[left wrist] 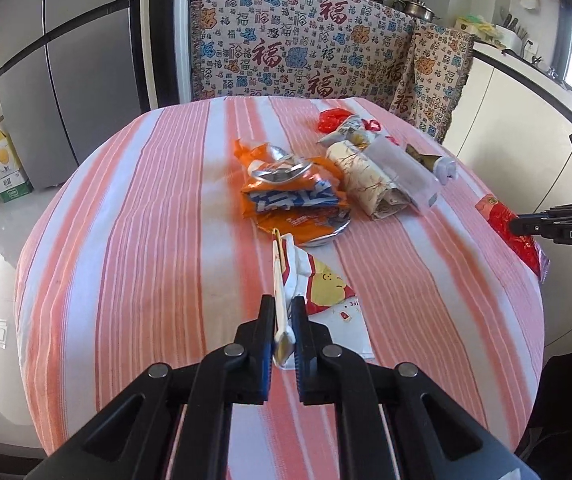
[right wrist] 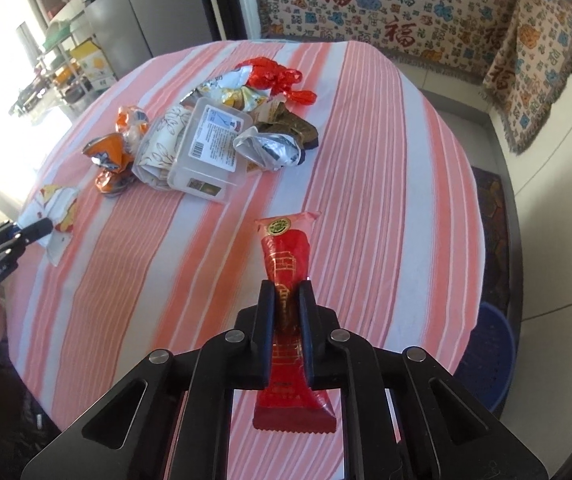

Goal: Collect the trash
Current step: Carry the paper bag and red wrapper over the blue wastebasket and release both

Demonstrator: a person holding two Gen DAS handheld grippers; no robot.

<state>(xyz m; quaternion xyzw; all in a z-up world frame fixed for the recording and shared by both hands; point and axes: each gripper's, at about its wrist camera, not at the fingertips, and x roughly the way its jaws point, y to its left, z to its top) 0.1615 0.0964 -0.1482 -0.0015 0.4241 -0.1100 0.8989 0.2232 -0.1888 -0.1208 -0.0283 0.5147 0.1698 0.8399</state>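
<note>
2 pieces of trash are pinched at the near edge of the striped tablecloth. The white and yellow wrapper sits between the left gripper fingers, which are closed on it. The red wrapper runs lengthwise through the right gripper, clamped narrowly. Farther off, mid-table, lies a heap: orange packet, clear plastic box, crumpled foil.

Ahead of me I see a grey steel fridge, a patterned woven throw and a blue plastic basin.
</note>
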